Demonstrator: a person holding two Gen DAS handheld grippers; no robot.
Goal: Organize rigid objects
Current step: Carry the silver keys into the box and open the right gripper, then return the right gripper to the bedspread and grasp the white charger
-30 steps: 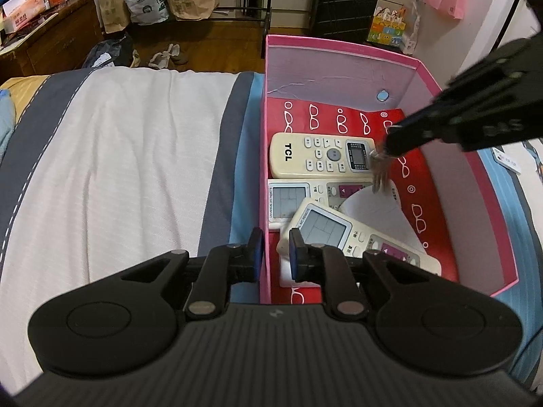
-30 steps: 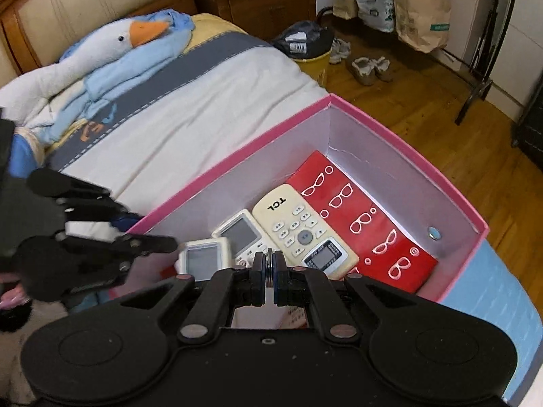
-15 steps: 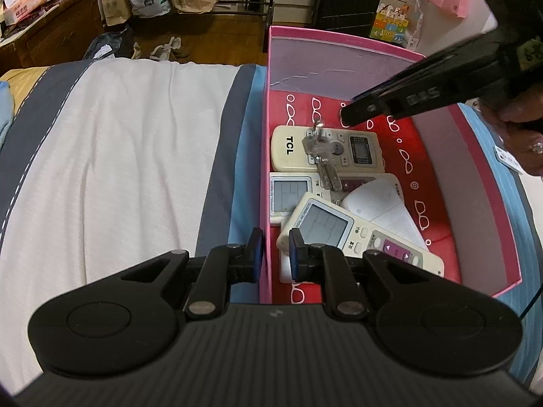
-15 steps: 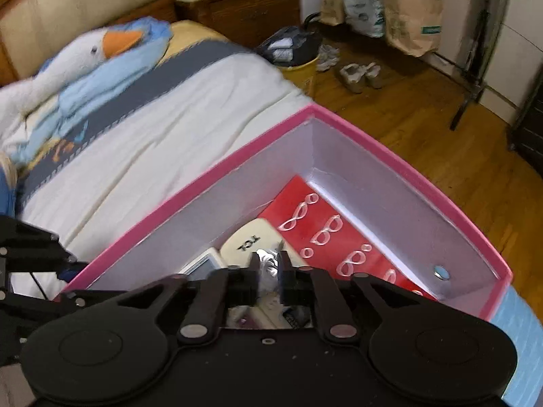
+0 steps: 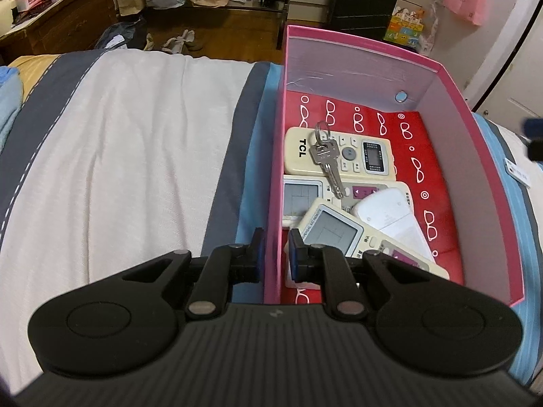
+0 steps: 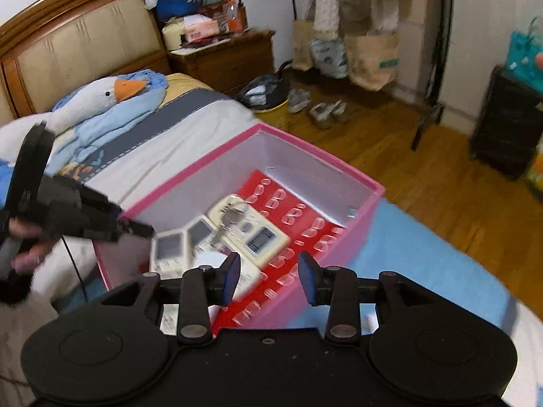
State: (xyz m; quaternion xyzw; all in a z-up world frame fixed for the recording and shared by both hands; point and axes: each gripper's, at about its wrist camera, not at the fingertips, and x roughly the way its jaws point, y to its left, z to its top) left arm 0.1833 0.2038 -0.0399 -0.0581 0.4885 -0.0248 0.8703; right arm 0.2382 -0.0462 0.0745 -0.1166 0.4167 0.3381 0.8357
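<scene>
A pink box (image 5: 475,156) with a red patterned floor sits on the bed. Inside lie a cream TCL remote (image 5: 370,161), two more white remotes (image 5: 334,229) and a white flat piece (image 5: 390,210). A set of silver keys (image 5: 327,157) rests on the TCL remote, also seen in the right wrist view (image 6: 230,218). My left gripper (image 5: 274,254) is shut on the box's near left wall. My right gripper (image 6: 269,276) is open and empty, raised above the box's right side.
The bed has a white, grey and blue cover (image 5: 118,156). A goose plush (image 6: 101,98) lies by the headboard. A white tag (image 5: 517,173) lies on the bed right of the box. Wooden floor, shoes (image 6: 325,112) and paper bags lie beyond.
My right gripper carried the keys over the box, opened and let them drop onto the TCL remote, then drew back and up. My left gripper stayed clamped on the box wall.
</scene>
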